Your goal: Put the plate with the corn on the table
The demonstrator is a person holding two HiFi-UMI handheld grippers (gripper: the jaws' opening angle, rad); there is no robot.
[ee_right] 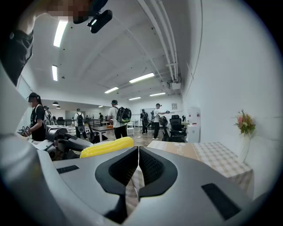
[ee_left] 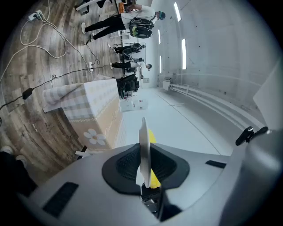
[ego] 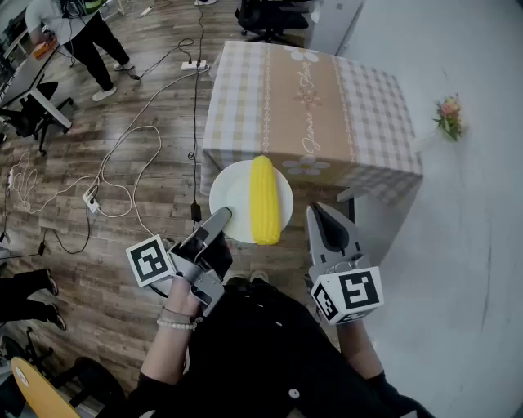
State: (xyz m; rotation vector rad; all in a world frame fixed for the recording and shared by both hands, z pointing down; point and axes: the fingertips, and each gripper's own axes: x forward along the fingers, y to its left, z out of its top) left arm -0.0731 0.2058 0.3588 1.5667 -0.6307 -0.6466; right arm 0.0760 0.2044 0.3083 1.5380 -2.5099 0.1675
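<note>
A white plate (ego: 231, 196) carrying a yellow corn cob (ego: 264, 200) hangs in the air just before the near edge of the table (ego: 306, 106). My left gripper (ego: 222, 215) is shut on the plate's left rim. In the left gripper view the plate (ee_left: 143, 145) stands edge-on between the jaws, with the corn (ee_left: 151, 136) behind it. My right gripper (ego: 317, 211) is to the right of the plate, apart from it, shut and holding nothing. In the right gripper view the right gripper (ee_right: 139, 150) has its jaws closed together, the corn (ee_right: 107, 147) lies to its left and the table (ee_right: 208, 154) lies ahead.
The table wears a beige checked cloth and stands beside a white wall (ego: 482, 204). Flowers (ego: 449, 115) hang by that wall. Cables and a power strip (ego: 194, 64) lie on the wood floor. A person (ego: 78, 37) stands far left, and office chairs (ego: 270, 18) stand beyond the table.
</note>
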